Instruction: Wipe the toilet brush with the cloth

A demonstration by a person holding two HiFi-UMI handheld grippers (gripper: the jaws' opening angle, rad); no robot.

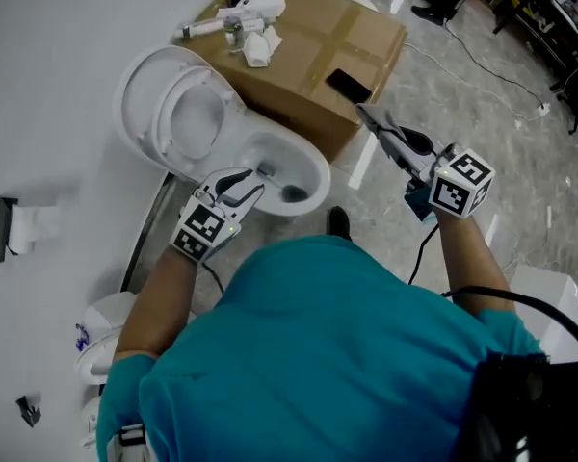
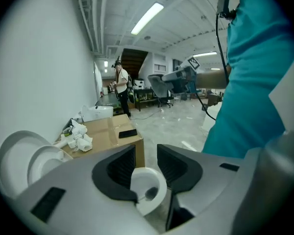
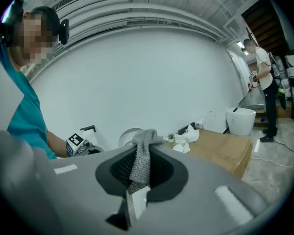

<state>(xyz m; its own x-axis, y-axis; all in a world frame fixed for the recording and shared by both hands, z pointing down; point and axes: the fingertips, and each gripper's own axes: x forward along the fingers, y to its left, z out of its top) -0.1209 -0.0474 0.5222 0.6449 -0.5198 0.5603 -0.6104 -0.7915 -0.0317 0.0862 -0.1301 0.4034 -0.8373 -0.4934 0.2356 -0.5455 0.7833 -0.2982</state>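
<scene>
Past the teal shirt point(image 1: 308, 354), the nearer left hand-held gripper point(image 1: 255, 183), jaws apart, is aimed at the dark toilet brush point(image 1: 294, 193) in the white toilet bowl point(image 1: 316, 165). The grey knitted cloth point(image 3: 144, 151) is clamped in the right hand-held gripper point(image 1: 364, 114).

Toilet point(image 1: 313, 166) left, box point(image 1: 299, 56) right (phone point(image 1: 349, 86) atop)

Two hand-held grippers — left hand-held gripper point(image 1: 254, 183), right hand-held gripper point(image 1: 368, 115) — one grey cloth point(image 3: 143, 153), one toilet point(image 1: 320, 176), one toilet brush point(image 1: 294, 193), one cardboard box point(image 1: 308, 56), one black phone point(image 1: 349, 86).
</scene>
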